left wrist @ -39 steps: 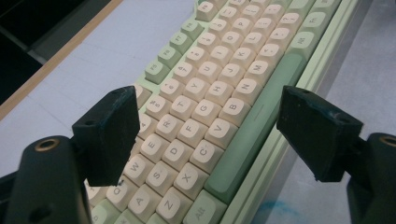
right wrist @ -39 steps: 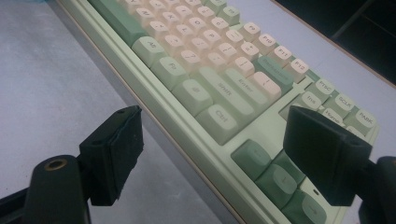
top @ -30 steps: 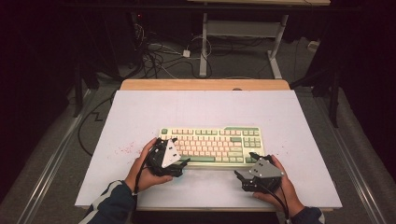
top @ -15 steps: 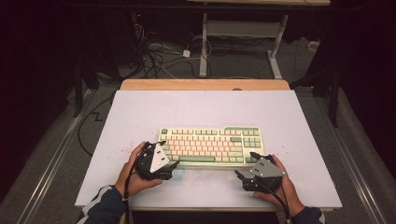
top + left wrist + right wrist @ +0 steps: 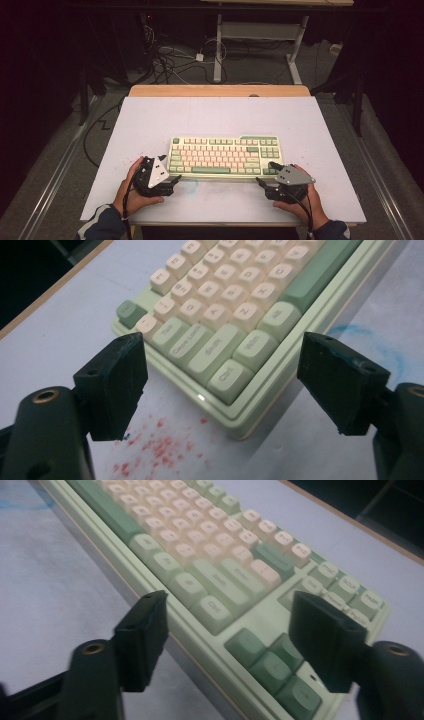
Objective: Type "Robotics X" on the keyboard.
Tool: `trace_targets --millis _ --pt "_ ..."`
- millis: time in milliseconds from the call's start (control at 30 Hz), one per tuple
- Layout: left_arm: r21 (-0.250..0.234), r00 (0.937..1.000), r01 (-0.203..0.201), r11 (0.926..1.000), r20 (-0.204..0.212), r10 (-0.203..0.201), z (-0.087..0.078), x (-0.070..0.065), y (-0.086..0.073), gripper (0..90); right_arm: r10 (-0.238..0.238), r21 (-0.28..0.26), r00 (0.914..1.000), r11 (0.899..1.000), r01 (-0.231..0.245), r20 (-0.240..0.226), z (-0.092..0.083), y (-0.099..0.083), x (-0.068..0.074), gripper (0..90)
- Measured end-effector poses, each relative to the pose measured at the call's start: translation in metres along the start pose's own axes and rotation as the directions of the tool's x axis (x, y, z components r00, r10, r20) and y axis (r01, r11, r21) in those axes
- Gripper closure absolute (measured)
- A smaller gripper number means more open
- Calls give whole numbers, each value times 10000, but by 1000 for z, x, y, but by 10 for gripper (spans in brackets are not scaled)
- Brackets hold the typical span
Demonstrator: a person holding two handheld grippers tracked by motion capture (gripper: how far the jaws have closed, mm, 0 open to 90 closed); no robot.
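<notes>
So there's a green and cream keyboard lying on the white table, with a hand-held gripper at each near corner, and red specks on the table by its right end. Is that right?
Nearly. The red specks lie by the left end of the keyboard, not the right, as the left gripper view shows, just in front of the left hand-held gripper. The rest holds: the right hand-held gripper is at the other near corner, on the white table.

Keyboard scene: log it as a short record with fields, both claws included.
object: keyboard, pale green case, cream and green keys
support: white table, keyboard flat on it, long side across
left claw: open, astride the keyboard's near left corner, no pad pressing
right claw: jaws have just been closing, near right corner between them, one jaw over the arrow keys; contact unclear
marks: red speckles and a blue smear on the table by the left corner
</notes>
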State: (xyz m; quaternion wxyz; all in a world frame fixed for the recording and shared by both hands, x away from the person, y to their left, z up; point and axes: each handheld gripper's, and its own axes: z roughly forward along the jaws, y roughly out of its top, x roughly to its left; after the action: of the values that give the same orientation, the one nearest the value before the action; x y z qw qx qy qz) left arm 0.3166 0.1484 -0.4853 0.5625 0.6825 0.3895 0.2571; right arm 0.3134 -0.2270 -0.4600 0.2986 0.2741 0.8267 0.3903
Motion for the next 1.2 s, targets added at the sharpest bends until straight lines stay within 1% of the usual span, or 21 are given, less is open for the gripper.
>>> trace_targets --millis 67,100,167,200,300,367,433,500,600,700,767,833,967,1033,1100,1133,1167,1200 --pt "118 10000 14 9999 -86 -13 -2 3 -2 190 133 39 9999 9999 -133 -31 1 3 -3 460" --pt "147 9999 89 9999 -117 -88 -3 4 -3 190 183 49 9998 9998 -182 -13 1 5 -4 504" --pt "221 9998 17 9998 -213 -12 -5 6 -5 190 175 23 9997 9998 -174 -186 1 10 -7 592" --pt "232 9997 30 9997 -244 -24 -6 7 -5 190 175 -14 9997 9998 -175 -188 2 13 -8 639" --pt "230 9993 172 9996 -347 -164 -9 9 -6 191 306 42 9989 9995 -305 -348 7 21 -12 768" --pt "341 9991 201 9992 -375 -188 -9 11 -8 193 238 168 9989 9996 -232 -392 12 26 -14 836" --pt "479 9991 135 9988 -406 -116 -9 11 -9 193 207 271 9980 9995 -191 -601 17 30 -16 889" --pt "463 9992 204 9987 -363 -187 -9 11 -9 193 61 392 9979 9992 -35 -649 24 34 -15 900" --pt "486 9992 171 9987 -363 -153 -8 10 -9 194 -67 581 9967 9982 114 -809 34 40 -14 900" --pt "527 9992 158 9985 -377 -139 -8 10 -9 194 -129 845 9953 9962 211 -964 43 40 -12 900" --pt "533 9992 174 9984 -364 -155 -8 10 -10 195 -188 958 9943 9950 289 -1050 45 38 -11 900" --pt "564 9991 145 9983 -394 -123 -8 10 -10 196 -139 1003 9934 9946 254 -1143 46 37 -11 900" --pt "577 9991 127 9983 -403 -104 -8 10 -9 196 -162 1085 9934 9937 286 -1139 47 34 -9 900" --pt "590 9991 133 9982 -413 -109 -8 11 -9 197 -170 1120 9941 9933 290 -1069 47 33 -11 900" --pt "606 9990 140 9981 -430 -114 -8 10 -8 198 -124 1215 9938 9923 259 -1106 47 31 -12 900" --pt "588 9990 154 9981 -438 -128 -8 10 -7 211 -55 1178 9943 9929 181 -1062 48 30 -12 900" --pt "568 9990 237 9981 -391 -215 -9 10 -6 238 -40 1127 9941 9935 163 -1087 48 29 -12 900" --pt "613 9992 238 9978 -337 -217 -10 10 -5 270 -43 1134 9941 9934 167 -1087 47 29 -12 900"
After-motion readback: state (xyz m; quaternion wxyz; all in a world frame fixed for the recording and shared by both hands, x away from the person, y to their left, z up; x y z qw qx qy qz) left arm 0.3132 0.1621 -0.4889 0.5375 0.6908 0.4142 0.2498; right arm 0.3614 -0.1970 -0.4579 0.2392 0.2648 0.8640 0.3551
